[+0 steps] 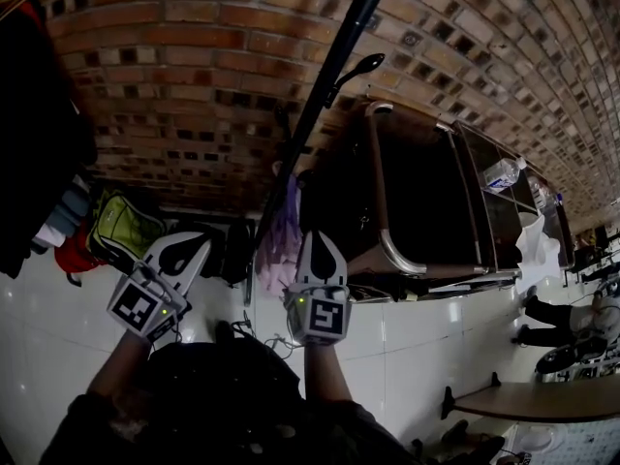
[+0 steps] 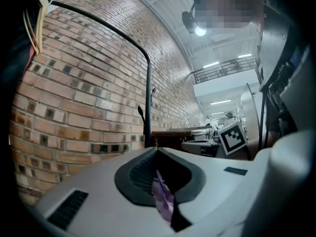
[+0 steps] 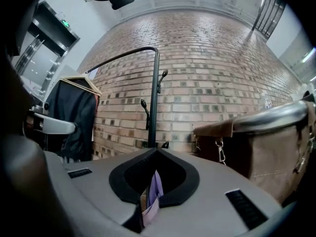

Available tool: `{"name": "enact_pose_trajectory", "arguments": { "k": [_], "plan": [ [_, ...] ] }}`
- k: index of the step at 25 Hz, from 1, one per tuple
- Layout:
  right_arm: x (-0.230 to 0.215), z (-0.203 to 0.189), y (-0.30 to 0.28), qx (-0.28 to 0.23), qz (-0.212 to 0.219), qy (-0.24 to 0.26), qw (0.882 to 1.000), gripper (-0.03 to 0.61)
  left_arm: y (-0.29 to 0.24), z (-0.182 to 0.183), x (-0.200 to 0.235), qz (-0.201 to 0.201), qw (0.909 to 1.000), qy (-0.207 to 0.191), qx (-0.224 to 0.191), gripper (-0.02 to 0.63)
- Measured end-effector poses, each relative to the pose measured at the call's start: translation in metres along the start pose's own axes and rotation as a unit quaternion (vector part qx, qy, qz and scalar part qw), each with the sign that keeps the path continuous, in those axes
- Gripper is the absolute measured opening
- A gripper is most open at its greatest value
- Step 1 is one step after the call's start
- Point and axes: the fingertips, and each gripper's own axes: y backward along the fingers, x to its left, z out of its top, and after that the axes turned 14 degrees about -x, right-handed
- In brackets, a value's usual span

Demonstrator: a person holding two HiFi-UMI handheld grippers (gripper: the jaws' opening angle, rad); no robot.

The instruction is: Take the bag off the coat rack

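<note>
A purple cloth bag (image 1: 281, 240) hangs low beside the black pole of the coat rack (image 1: 334, 66), in front of the brick wall. My right gripper (image 1: 321, 250) is right against the bag and shut on it; the right gripper view shows purple cloth (image 3: 154, 191) pinched between its jaws. My left gripper (image 1: 182, 257) stands a little to the left, and the left gripper view shows a strip of purple cloth (image 2: 163, 196) caught in its closed jaws too. The rack pole (image 3: 154, 107) rises straight ahead with its hooks bare.
A brown canvas cart with a metal frame (image 1: 426, 201) stands right of the rack. A green backpack (image 1: 121, 226) and dark clothes (image 1: 34, 134) are at the left. A water bottle (image 1: 504, 172) lies on a shelf, and a table edge (image 1: 542, 400) is at lower right.
</note>
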Motion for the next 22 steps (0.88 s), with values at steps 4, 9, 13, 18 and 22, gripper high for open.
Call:
{"name": "enact_pose_trajectory", "arguments": {
  "k": [4, 9, 13, 18, 22],
  "plan": [
    [-0.001, -0.019, -0.022, 0.009, 0.018, -0.004, 1.000, -0.003, -0.018, -0.009, 0.012, 0.008, 1.0000, -0.004, -0.005, 0.018],
    [-0.002, -0.042, -0.042, 0.022, 0.034, -0.024, 0.999, 0.047, -0.043, -0.028, 0.022, 0.013, 0.9999, -0.001, 0.003, 0.018],
    [0.001, -0.061, -0.055, 0.036, 0.045, -0.040, 0.998, 0.073, -0.067, -0.034, 0.024, 0.006, 1.0000, -0.005, -0.002, 0.018],
    [0.004, -0.083, -0.069, 0.055, 0.057, -0.047, 0.996, 0.121, -0.086, -0.047, 0.028, 0.001, 1.0000, -0.006, 0.005, 0.018],
    [0.002, -0.102, -0.078, 0.074, 0.058, -0.034, 0.995, 0.121, -0.093, -0.054, 0.029, 0.000, 1.0000, -0.002, 0.009, 0.018]
  ]
}}
